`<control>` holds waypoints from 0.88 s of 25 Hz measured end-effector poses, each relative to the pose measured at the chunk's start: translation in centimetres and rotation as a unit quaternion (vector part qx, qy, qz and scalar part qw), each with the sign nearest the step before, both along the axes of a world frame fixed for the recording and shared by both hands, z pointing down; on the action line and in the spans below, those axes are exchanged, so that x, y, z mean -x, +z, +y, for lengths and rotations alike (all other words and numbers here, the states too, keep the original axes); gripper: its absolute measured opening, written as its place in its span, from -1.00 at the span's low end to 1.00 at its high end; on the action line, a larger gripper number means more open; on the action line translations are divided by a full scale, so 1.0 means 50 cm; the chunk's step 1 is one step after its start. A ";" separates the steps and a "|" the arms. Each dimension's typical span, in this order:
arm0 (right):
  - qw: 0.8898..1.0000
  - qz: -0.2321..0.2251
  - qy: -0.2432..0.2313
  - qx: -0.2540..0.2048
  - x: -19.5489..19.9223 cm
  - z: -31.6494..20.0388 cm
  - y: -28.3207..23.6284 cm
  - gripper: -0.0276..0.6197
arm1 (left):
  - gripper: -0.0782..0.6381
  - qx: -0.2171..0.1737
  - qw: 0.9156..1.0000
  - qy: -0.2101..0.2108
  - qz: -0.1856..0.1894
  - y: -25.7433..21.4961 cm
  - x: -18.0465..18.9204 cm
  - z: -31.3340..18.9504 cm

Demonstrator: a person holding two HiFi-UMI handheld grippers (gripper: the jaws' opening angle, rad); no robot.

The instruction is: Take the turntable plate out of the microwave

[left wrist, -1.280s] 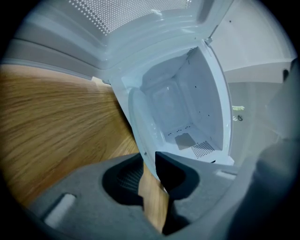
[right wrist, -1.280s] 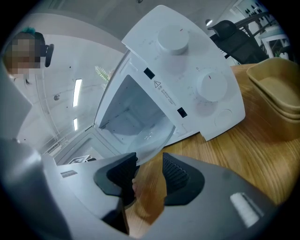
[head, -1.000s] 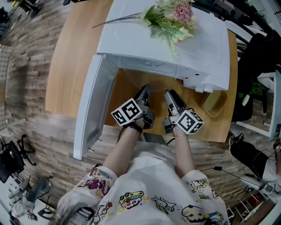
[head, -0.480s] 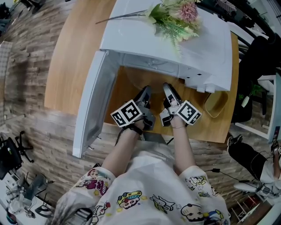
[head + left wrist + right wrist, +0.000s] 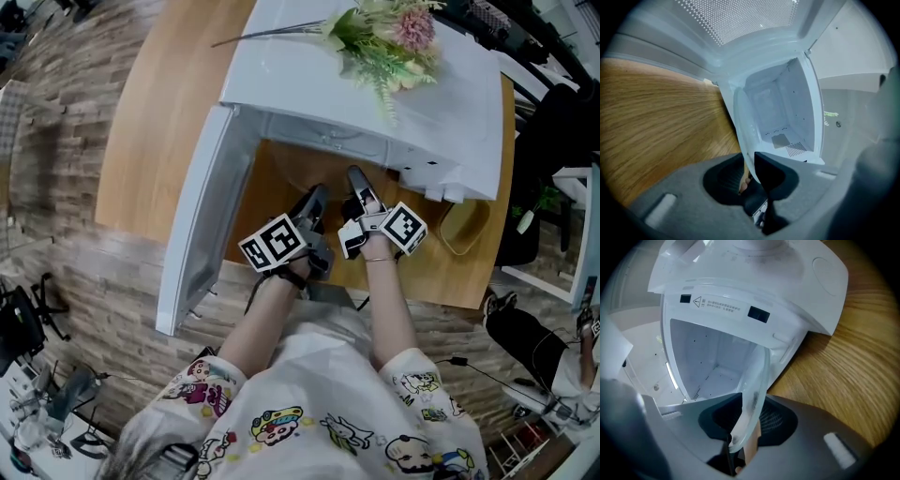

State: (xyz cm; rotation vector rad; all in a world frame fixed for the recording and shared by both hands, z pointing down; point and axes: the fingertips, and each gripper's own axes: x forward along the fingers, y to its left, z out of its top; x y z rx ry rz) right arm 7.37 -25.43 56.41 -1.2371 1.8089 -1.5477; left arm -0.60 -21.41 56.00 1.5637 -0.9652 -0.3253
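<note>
right gripper: my jaws just closing onto plate rim between them | left gripper: narrow, clamped on its rim | both sides held, I judge it ready to draw from microwave

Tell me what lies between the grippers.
The glass plate: the left gripper clamps one side; the right gripper's jaws have just been closing on the other. Both gripper views show it.

Prob. a lab/office room w/ a mock kitchen corner: white microwave w/ flowers on top, on a lone wood tabletop; plank floor, black office-type chair, loose cable, misc. gear round the edges.
</note>
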 end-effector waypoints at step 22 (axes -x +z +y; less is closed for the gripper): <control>0.995 -0.097 0.028 0.023 0.003 -0.020 0.011 -0.76 | -0.44 -0.002 0.999 -0.041 0.009 0.025 0.050 -0.133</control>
